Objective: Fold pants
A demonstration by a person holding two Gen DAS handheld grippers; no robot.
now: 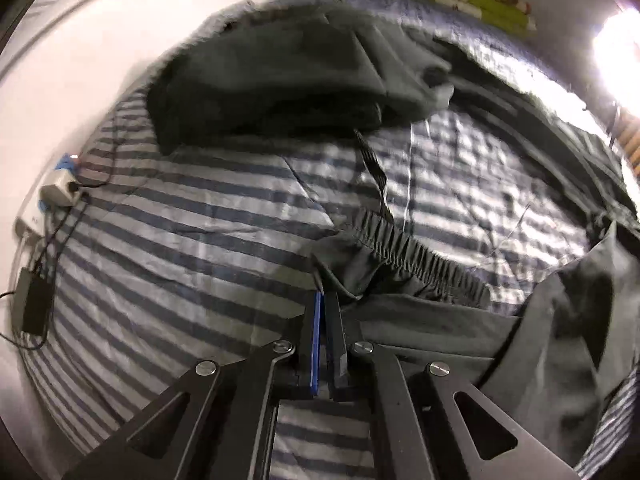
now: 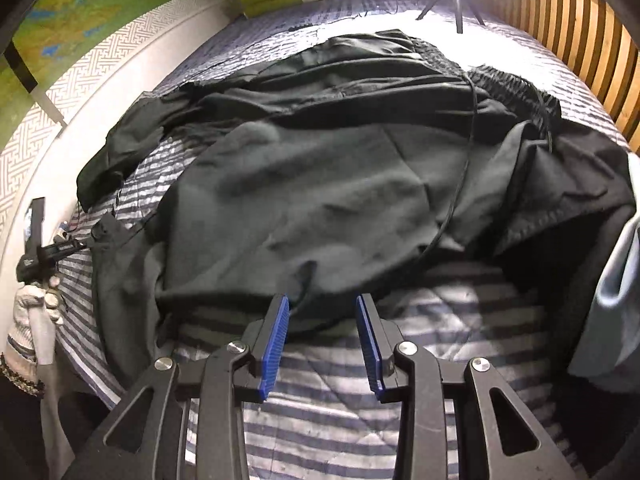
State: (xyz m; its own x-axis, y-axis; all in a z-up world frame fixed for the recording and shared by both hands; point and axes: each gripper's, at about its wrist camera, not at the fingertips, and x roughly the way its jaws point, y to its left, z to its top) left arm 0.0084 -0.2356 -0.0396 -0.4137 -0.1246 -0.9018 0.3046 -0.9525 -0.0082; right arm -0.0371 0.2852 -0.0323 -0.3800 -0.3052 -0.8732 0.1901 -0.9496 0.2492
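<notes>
Two grippers work over one pair of dark grey, soft woven pants (image 2: 304, 200), which lies rumpled across a blue-and-white striped quilted bedspread (image 1: 192, 240), part heaped toward the far side and part trailing toward the near edge. Limp and light by the look of it, the cloth will sag and slide wherever it is not supported, so a single-point lift would likely let it bunch; the gathered elastic waistband (image 1: 416, 252) looks the firmest place to grasp, being thick and ribbed, and the hems or leg edges are the next best. The left gripper (image 1: 323, 300) has its blue-padded fingers clenched together at the corner of that waistband, seemingly pinching a thin edge of fabric there, though how much cloth sits between the pads I cannot tell. The right gripper (image 2: 322, 304) stands with its jaws apart, grasping nothing, its tips just short of the near edge of the pants. A thin dark drawcord (image 2: 460, 184) trails loosely over the fabric and could snag.
</notes>
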